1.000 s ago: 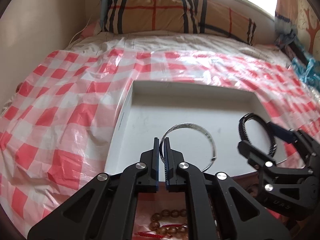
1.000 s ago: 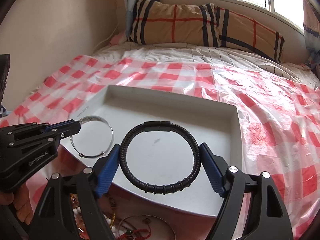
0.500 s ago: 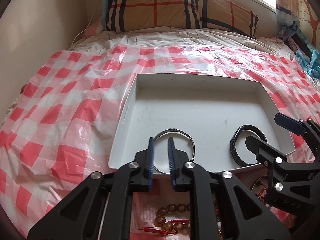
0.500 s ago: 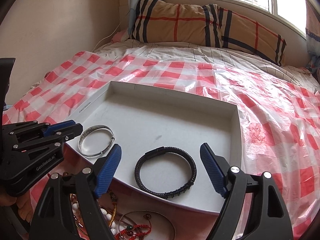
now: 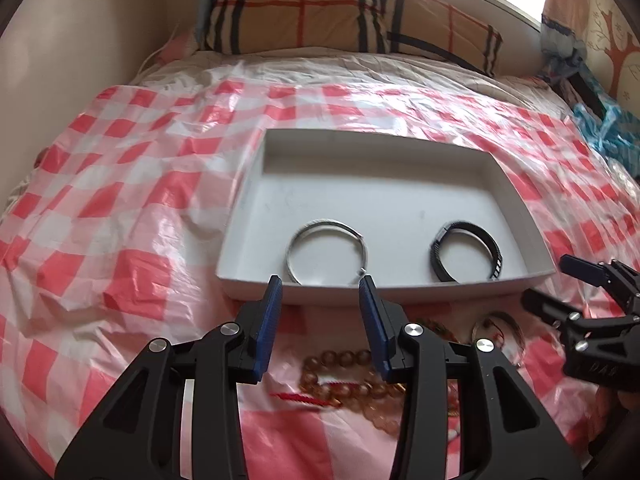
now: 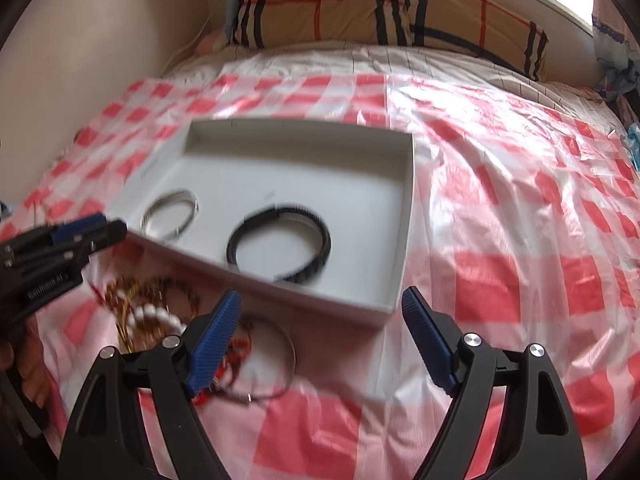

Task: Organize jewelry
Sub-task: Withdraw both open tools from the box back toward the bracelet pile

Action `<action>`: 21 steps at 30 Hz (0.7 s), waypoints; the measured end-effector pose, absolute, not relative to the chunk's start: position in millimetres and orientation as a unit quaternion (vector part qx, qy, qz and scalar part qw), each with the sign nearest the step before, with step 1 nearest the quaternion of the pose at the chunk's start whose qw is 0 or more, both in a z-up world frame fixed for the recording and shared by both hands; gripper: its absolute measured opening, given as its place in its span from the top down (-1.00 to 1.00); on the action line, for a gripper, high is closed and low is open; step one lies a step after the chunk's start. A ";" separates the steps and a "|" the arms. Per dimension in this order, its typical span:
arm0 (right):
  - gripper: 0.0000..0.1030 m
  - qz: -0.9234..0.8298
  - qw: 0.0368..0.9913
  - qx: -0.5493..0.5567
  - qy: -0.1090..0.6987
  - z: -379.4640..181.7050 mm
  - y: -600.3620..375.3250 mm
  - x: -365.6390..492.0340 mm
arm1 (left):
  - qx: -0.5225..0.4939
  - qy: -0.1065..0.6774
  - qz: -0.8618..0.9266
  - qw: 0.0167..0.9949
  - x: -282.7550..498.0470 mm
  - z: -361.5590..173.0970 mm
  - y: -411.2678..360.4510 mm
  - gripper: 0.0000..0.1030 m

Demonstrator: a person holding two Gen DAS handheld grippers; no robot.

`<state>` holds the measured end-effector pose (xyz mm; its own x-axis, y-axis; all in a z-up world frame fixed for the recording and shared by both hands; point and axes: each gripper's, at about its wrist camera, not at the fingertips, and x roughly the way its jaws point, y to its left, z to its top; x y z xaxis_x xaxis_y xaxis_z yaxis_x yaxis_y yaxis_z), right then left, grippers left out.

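Observation:
A white tray (image 5: pixel 380 200) lies on the checked sheet. Inside it, near the front wall, a silver bangle (image 5: pixel 328 224) rests on the left and a black braided bracelet (image 5: pixel 438 258) on the right. My left gripper (image 5: pixel 320 284) hovers just in front of the tray's front wall, below the bangle; its jaws are opening with nothing between them. The right wrist view shows the same tray (image 6: pixel 300 172), bangle (image 6: pixel 172 197) and black bracelet (image 6: pixel 324 240). My right gripper (image 6: pixel 320 296) stands wide open and empty at the tray's near right corner.
Loose jewelry sits on the sheet in front of the tray: amber and white bead strings (image 6: pixel 152 304), a red cord piece and a thin metal hoop (image 6: pixel 286 344). Plaid pillows (image 5: pixel 320 8) line the far wall. A wall runs along the left.
The left gripper, earlier shut on the silver bangle, has let it go into the tray and opened. The black bracelet dropped from the right gripper into the tray. Both grippers drew back.

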<state>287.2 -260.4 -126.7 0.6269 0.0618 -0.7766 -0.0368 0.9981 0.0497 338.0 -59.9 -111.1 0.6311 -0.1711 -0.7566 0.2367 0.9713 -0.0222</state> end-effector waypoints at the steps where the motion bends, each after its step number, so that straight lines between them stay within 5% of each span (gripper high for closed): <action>1: -0.54 0.024 0.898 0.004 0.439 -131.5 -258.7 284.9 | 0.046 0.416 -0.116 0.901 335.5 -112.8 -63.5 0.27; 8: -0.54 -0.055 0.880 -0.106 0.460 -153.0 -253.1 282.0 | 0.106 0.446 -0.142 0.877 331.1 -138.0 -89.2 0.29; 11: -0.54 -0.091 0.875 -0.126 0.458 -153.0 -262.7 276.7 | 0.135 0.464 -0.162 0.860 327.3 -145.7 -96.4 0.77; 13: -0.54 -0.099 0.876 -0.111 0.460 -151.3 -273.6 267.8 | 0.147 0.470 -0.177 0.852 321.4 -141.9 -98.0 0.89; 21: -0.54 -0.030 0.887 -0.009 0.461 -147.0 -282.8 264.4 | 0.080 0.472 -0.215 0.852 308.8 -129.7 -61.4 0.90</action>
<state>264.4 -282.8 -147.0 0.5728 -0.0614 -0.8174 0.0446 0.9981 -0.0437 308.8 -61.4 -129.7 0.4630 -0.2901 -0.8375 0.4406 0.8952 -0.0666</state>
